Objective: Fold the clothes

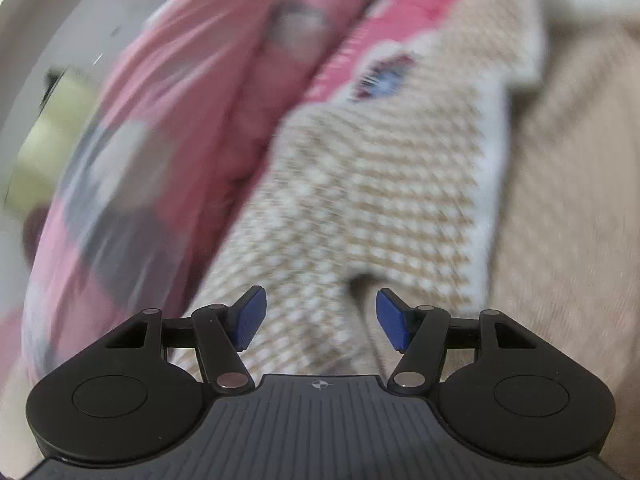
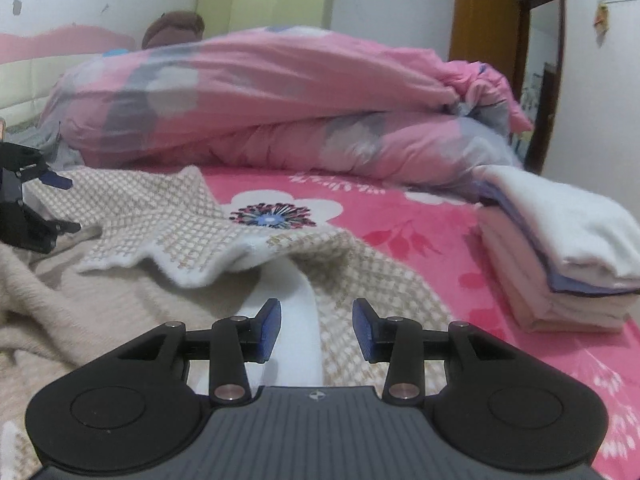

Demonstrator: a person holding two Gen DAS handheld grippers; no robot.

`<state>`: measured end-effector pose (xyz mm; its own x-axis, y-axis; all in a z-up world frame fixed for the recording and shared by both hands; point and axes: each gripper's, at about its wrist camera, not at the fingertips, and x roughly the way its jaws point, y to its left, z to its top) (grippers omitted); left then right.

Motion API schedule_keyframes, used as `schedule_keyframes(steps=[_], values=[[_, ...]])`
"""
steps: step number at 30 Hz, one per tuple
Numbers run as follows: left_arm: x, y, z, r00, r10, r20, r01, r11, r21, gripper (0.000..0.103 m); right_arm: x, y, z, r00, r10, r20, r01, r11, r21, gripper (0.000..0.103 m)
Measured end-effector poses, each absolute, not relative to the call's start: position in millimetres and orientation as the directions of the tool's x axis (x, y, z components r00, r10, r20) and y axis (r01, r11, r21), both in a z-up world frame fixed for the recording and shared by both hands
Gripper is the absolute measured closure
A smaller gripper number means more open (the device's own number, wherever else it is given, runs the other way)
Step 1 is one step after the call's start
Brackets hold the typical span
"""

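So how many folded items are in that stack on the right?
3 that I can tell: a white one on top, a thin blue one under it, a pink one at the bottom. More may be hidden.

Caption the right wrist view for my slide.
Open right gripper poised over a rumpled beige checked garment on a pink floral bed, folded stack alongside.

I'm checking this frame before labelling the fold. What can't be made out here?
- Left wrist view: motion blur smears the checked garment and pink duvet.
- Right wrist view: the right gripper hides the garment's near edge.
- Folded stack: item count unclear, cut by the frame edge.
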<state>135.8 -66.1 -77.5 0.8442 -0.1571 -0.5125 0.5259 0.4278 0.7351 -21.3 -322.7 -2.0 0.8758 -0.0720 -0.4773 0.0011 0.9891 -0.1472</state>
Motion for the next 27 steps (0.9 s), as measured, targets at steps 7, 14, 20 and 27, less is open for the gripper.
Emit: schedule_keyframes(steps=[7,14,20,27], values=[[151,-66,-103,0.857,-0.227,-0.462,0.515,0.385,0.766,0.037,30,-322,-18,0.837,-0.081,-0.542,-0.011,0.986,-0.164,0.055],[171,-69,-112,0.917,-0.215,-0.337,0.397,0.384,0.834,0.035,47,-322,-24,0.84,-0.146,-0.523,0.025,0.973,-0.231,0.041],[193,-84,-119,0.942,-0.202,-0.268,0.329,0.408,0.852,0.031,69,-325,-24,0.848,-0.194,-0.493,0.062,0.96,-0.272,0.034],[219,-89,-115,0.945,-0.179,-0.272,0.326,0.482,0.813,0.017,91,-311,-28,0.821,-0.059,-0.567,-0.132,0.948,-0.291,0.015]])
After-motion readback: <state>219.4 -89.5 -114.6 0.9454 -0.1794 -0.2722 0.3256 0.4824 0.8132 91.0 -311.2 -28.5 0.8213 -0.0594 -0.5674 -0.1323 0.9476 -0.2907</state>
